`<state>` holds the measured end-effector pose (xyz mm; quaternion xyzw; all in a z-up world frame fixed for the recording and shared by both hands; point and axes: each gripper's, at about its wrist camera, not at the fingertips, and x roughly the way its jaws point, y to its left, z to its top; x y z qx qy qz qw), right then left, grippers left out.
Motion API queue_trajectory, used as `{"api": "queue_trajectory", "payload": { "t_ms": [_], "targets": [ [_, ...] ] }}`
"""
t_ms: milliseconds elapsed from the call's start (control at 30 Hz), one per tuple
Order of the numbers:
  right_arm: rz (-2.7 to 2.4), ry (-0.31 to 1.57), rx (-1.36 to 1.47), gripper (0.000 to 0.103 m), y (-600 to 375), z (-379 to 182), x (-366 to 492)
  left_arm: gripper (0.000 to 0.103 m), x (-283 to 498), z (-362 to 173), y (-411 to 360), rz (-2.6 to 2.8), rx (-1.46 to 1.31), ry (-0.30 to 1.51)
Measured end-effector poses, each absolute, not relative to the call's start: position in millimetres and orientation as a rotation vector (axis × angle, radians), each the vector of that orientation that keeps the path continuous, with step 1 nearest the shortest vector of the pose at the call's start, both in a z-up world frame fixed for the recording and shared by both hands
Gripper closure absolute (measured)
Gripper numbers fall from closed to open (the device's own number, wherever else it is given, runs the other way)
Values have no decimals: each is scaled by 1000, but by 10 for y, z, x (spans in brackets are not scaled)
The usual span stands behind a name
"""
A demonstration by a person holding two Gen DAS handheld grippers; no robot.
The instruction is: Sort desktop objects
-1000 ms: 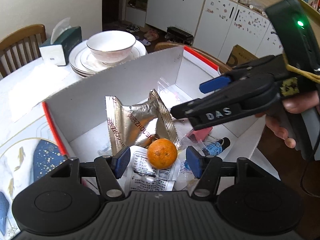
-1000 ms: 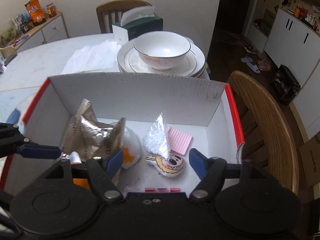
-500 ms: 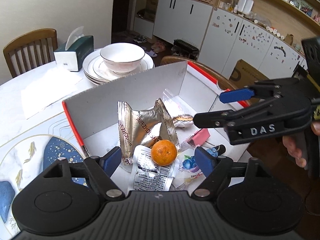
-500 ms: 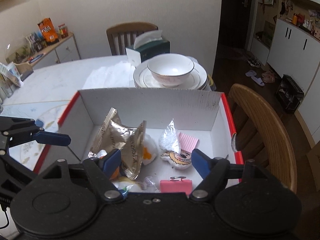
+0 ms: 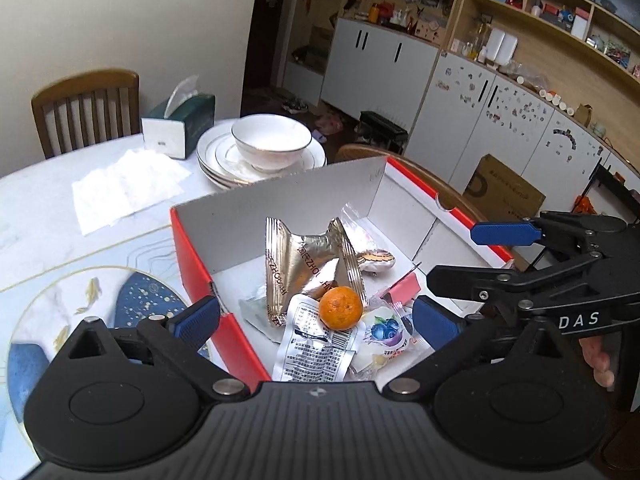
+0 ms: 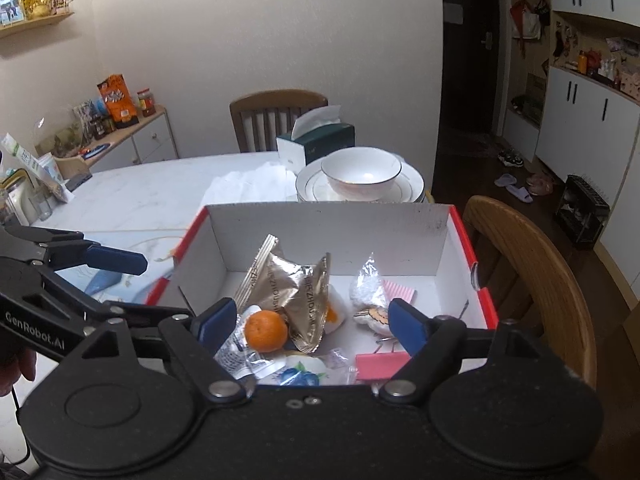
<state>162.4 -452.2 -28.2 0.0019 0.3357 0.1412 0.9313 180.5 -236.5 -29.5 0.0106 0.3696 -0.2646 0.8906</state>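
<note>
A red-edged white cardboard box [image 5: 280, 204] [image 6: 328, 224] sits on the table. Inside lie an orange [image 5: 341, 307] [image 6: 266, 331], a crumpled gold foil bag [image 5: 308, 264] [image 6: 292, 284], a white printed sachet [image 5: 312, 344], a blueberry packet [image 5: 384, 330] [image 6: 302, 376], a pink binder clip [image 5: 402, 292] [image 6: 380, 364], a cartoon toy [image 6: 372, 316] and pink notes [image 6: 398, 291]. My left gripper [image 5: 316, 320] is open and empty above the box's near edge. My right gripper [image 6: 310, 322] is open and empty above the box, and also shows in the left wrist view [image 5: 468, 256].
Stacked plates with a bowl [image 5: 272, 144] [image 6: 360, 172], a green tissue box [image 5: 180, 124] [image 6: 320, 142] and a white napkin [image 5: 124, 188] lie behind the box. A blue patterned placemat [image 5: 80, 300] is to the left. A wooden chair [image 6: 532, 264] stands right of the box.
Both grippers have pulled back and up from the box, so the whole box and more of the room show. The objects inside have not moved.
</note>
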Motion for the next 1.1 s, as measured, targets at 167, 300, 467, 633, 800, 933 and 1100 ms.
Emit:
{"api": "queue_trajectory", "payload": {
  "t_ms": [167,300,467,633,800,933,1100],
  "targets": [
    [271,658,1,20,-4480,-221,1472,0,1652,-189,-2273,-548,39,719],
    [258,641,13,20,-4453,-165,1362,0,1575,-100,-2189,-542,37,687],
    [239,623,27,20,-4406,-117,1236,0,1481,-22,-2107,-541,38,670],
    [219,608,32,19,-4337,-93,1118,0,1370,32,-2068,-564,52,654],
    [204,586,32,19,-4275,-88,1001,0,1301,45,-2031,-564,47,653],
    [195,584,39,19,-4227,-117,934,0,1276,17,-2021,-562,50,663],
    [169,583,62,19,-4214,-142,858,0,1256,-36,-2024,-565,60,679]
  ]
}}
